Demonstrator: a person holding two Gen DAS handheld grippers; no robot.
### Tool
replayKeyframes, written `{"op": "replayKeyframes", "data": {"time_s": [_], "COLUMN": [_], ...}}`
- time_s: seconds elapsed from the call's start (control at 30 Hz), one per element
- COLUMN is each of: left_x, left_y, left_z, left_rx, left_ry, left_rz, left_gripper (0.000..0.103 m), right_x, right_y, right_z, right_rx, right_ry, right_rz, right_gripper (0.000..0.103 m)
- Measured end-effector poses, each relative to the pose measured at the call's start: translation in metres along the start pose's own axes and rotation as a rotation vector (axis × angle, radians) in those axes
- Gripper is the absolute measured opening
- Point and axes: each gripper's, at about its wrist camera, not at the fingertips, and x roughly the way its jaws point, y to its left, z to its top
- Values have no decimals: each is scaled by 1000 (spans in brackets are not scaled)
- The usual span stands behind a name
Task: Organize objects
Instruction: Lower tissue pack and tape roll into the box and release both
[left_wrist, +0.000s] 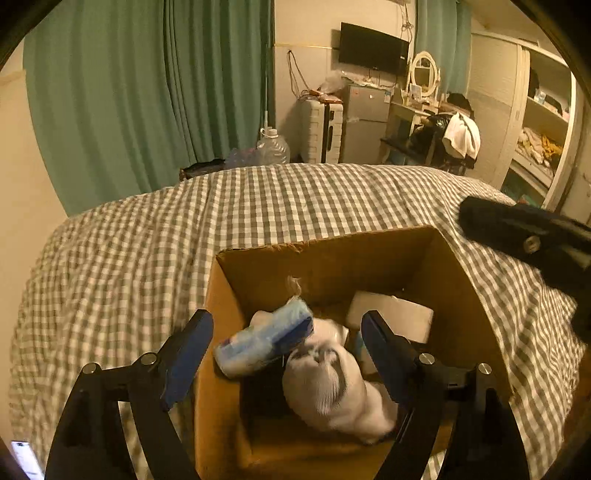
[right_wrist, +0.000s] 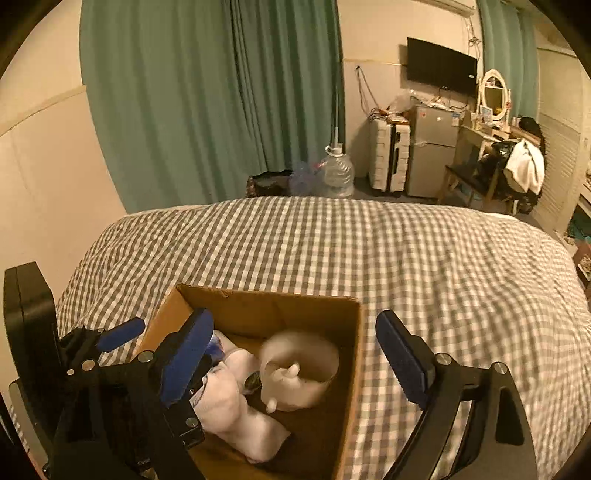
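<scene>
Two tongs (left_wrist: 287, 334) (right_wrist: 295, 334) spread, blue roll (left_wrist: 264, 341) lying slantwise

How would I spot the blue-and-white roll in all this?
Find the checked bed, then the open cardboard box sitting on it. Inside, the blue-and-white roll lies tilted against the left wall, atop a white cloth bundle. It is the only blue item among white ones.

No writing can be read anywhere: the stickers on the small fridge (right_wrist: 432, 147), right of centre, are too blurred
</scene>
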Motion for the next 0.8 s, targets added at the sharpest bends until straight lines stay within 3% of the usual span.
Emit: {"op": "replayKeyframes", "data": {"time_s": [0.27, 0.5, 0.8], "left_x": [-88, -161, -223], "left_y": [-6, 1, 7], "left_z": [3, -17, -61], "left_rx": [49, 20, 11], "left_ry": [-60, -83, -106], "left_rz": [69, 84, 96], "left_gripper": [85, 85, 86], "right_x": [-100, -192, -240], "right_y": [11, 24, 46], "right_z": [2, -15, -66], "right_rx": [-6, -18, -63], "right_ry": [-51, -101, -60], "right_rz": [-30, -41, 13], "right_gripper": [90, 90, 90]}}
